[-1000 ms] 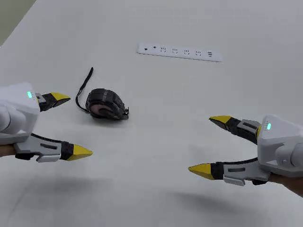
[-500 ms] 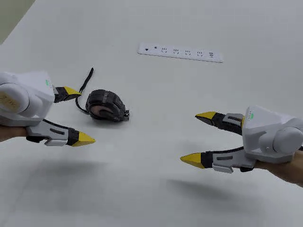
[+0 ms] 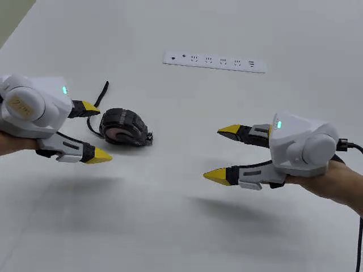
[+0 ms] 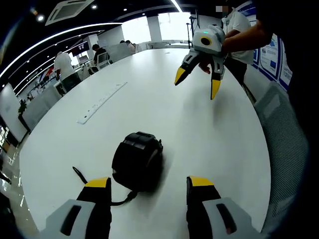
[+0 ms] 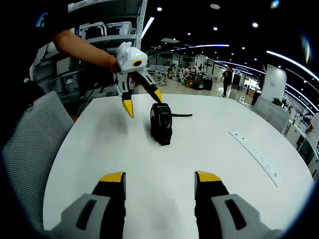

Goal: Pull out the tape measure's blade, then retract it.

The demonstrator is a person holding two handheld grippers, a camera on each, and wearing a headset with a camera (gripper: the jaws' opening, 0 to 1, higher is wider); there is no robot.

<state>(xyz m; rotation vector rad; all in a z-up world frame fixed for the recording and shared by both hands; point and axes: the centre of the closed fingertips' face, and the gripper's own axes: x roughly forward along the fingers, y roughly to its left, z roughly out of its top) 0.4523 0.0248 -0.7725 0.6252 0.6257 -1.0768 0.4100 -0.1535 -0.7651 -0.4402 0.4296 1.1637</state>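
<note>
Both tongs had closed in on the work since a second ago. The left tongs (image 3: pixel 96 131) had come up from the bench edge to sit just beside the tape measure (image 3: pixel 123 127), and the right tongs (image 3: pixel 220 153) had come inward from the right. The tape measure itself had not shifted.

It stood on the white bench (image 3: pixel 181 226), left of centre, with its black strap (image 3: pixel 102 93) trailing away behind it and a power strip (image 3: pixel 214 62) lying well apart on the far side. Both pairs of tongs were spread wide and held nothing.

The coming move turned on how the case lay along the line between the two hands. In the left gripper view its rounded back sat between the jaw tips, close and nearly centred. In the right gripper view its narrow edge faced the camera straight ahead, still some way off. In the head view a small dark nub at the lower right corner of the case pointed toward the right tongs. That was probably the blade's hook, though it was too small to tell for certain.

By that layout the left tongs were much the nearer and were placed to clamp the case. The right tongs would then have to cross open bench to reach the hook end and draw the blade out along that same line.
</note>
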